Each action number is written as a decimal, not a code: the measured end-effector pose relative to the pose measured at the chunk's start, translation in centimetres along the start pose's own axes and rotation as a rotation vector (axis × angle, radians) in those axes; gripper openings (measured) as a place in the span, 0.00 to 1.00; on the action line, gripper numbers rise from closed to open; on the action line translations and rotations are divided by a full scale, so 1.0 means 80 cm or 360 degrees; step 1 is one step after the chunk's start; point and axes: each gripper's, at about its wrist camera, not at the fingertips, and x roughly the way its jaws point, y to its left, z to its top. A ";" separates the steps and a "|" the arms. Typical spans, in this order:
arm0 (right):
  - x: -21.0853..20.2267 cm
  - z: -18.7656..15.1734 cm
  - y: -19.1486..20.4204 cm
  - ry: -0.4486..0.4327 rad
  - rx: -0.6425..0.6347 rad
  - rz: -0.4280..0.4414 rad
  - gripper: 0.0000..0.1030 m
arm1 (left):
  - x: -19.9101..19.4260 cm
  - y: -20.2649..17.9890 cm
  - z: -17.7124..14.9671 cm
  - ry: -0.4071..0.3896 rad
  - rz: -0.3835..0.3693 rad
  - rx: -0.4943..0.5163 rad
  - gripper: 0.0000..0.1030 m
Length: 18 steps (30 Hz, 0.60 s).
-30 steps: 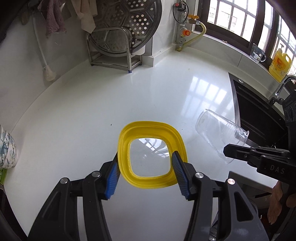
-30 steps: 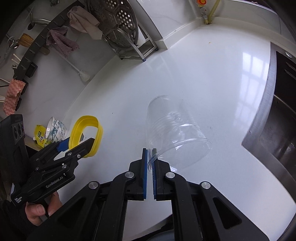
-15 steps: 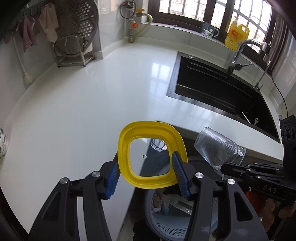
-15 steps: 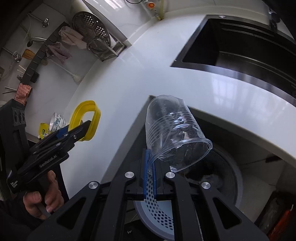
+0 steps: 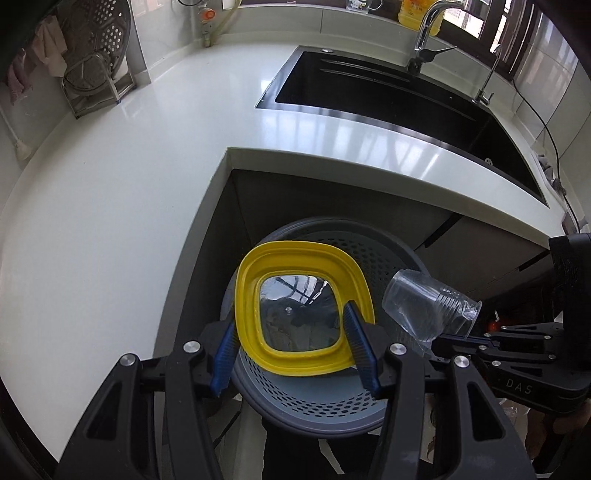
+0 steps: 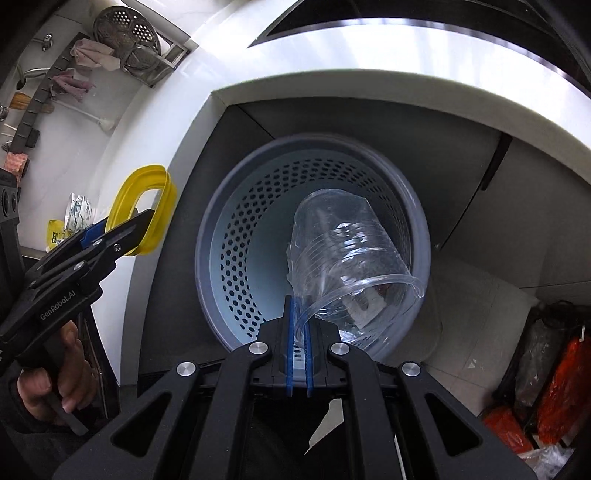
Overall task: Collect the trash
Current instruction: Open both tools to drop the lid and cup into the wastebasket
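Far left in your L wrist view: a steel rack (image 5: pixel 96 79) w/ a perforated steamer plate stands at the back of the white table (image 5: pixel 110 177), cloths hanging just beside it on the wall. Moving right, the table wraps round a corner & the dark sink (image 5: pixel 388 96) sits in it, w/ the tap (image 5: pixel 424 33) at its far rim.

Your left gripper (image 5: pixel 291 347) points steeply down. Its fingers (image 5: pixel 225 354) are set partway apart & clamped on the yellow lid (image 5: pixel 303 310), one blue pad on each outer side edge; the lid has a clear centre window. The lid hangs in the air over the grey bin (image 5: pixel 321 398), a perforated basket on the floor in the nook under the table edge. Some trash shows through the lid's window, too blurred to tell what.

Next right: the clear cup (image 5: pixel 428 306), tipped on its side, base toward the lid, near it but apart.

R wrist view: your left hand (image 6: pixel 48 373) is low left on the handle, lid (image 6: pixel 144 210) beyond it over the table edge. Centre: your right gripper (image 6: pixel 299 347) has its fingers (image 6: pixel 290 347) closed tight, pinching the cup's (image 6: pixel 347 266) rim wall. Cup hangs over the bin's (image 6: pixel 229 236) open mouth, above its right half. Far right on the floor: dark & orange bags (image 6: pixel 554 376).
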 end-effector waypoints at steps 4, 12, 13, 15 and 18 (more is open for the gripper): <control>0.011 0.009 0.011 0.0012 -0.0026 0.0007 0.05 | 0.006 0.003 -0.003 0.0026 0.0000 -0.0029 0.51; -0.015 0.018 0.026 -0.0143 -0.0097 -0.0026 0.39 | -0.015 0.009 0.006 -0.0043 0.0013 -0.0083 0.65; -0.018 0.020 0.027 -0.0147 -0.0094 -0.0042 0.39 | -0.019 0.009 0.008 -0.0046 0.0020 -0.0085 0.65; -0.023 0.021 0.028 -0.0154 -0.0073 -0.0073 0.39 | -0.025 0.010 0.011 -0.0053 0.0049 -0.0087 0.65; -0.035 0.019 0.027 -0.0175 -0.0007 -0.0067 0.39 | -0.035 0.010 0.015 -0.0063 0.0072 -0.0094 0.68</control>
